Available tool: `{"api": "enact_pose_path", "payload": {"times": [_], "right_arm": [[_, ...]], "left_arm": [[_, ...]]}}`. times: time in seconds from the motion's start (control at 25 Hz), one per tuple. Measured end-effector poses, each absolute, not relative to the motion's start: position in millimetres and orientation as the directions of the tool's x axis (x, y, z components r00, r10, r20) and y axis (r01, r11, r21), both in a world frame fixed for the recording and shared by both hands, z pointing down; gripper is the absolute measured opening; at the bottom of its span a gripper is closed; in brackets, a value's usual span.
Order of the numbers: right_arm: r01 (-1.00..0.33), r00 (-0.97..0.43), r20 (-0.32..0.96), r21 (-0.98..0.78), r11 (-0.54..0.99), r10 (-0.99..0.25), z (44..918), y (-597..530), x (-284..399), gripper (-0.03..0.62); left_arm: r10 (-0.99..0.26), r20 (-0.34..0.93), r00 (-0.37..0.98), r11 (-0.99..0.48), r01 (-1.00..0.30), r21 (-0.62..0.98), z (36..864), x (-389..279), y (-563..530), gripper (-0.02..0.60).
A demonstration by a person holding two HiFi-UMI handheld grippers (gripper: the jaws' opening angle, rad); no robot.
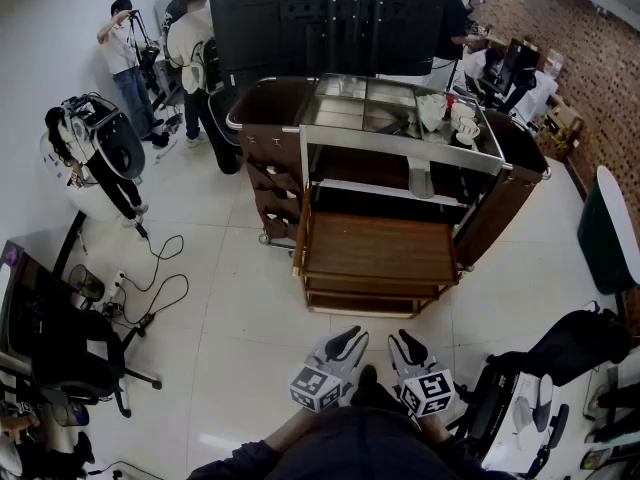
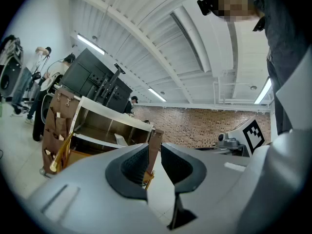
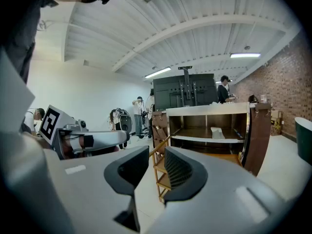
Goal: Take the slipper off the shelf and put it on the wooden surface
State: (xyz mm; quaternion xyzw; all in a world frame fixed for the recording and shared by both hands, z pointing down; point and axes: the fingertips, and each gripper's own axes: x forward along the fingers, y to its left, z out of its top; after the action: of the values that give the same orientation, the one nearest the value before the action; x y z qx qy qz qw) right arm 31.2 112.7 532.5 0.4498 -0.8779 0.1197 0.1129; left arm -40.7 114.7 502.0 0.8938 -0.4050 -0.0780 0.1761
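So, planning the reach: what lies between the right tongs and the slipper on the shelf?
The head view shows it: from the right tongs, bare floor comes first, then the wooden surface, with the slipper on the shelf just beyond.

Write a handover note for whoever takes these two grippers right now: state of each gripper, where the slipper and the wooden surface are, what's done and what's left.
Left gripper: jaws apart, nothing between them, held close to the body.
Right gripper: jaws apart, empty, beside the left one.
Slipper: pale, lying on the cart's shelf, untouched.
Wooden surface: the pull-out board below the shelf, bare.
Done: nothing yet; both grippers are well short of the cart.
Left: step up to the cart, grip the slipper, lift it off the shelf and set it on the wooden surface.
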Motion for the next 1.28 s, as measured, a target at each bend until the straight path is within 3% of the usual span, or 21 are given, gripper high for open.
{"api": "enact_pose_path", "payload": {"times": [0.16,0.48,0.8,1.04,1.28], "right_arm": [[-0.833,-0.546,0.311,-0.098,0.545,-0.778,538,76,49,0.087],[-0.849,-0.517,0.326,-0.075,0.524,-0.791,558,-38,82,0.087],[-0.857,-0.478,0.396,-0.014,0.516,-0.784,603,-253,147,0.097],[-0.858,-0.456,0.487,-0.017,0.513,-0.745,667,-440,199,0.115],[-0.866,-0.41,0.533,0.026,0.499,-0.74,716,-583,212,0.126]], "left_arm": [[-0.765,0.022,0.644,-0.594,-0.717,0.364,508,-42,89,0.129],[-0.772,0.063,0.632,-0.576,-0.739,0.351,530,-38,18,0.129],[-0.774,0.11,0.624,-0.566,-0.759,0.321,543,-4,-127,0.13],[-0.78,0.218,0.586,-0.5,-0.794,0.346,569,36,-231,0.132],[-0.777,0.255,0.575,-0.485,-0.806,0.34,581,69,-297,0.134]]}}
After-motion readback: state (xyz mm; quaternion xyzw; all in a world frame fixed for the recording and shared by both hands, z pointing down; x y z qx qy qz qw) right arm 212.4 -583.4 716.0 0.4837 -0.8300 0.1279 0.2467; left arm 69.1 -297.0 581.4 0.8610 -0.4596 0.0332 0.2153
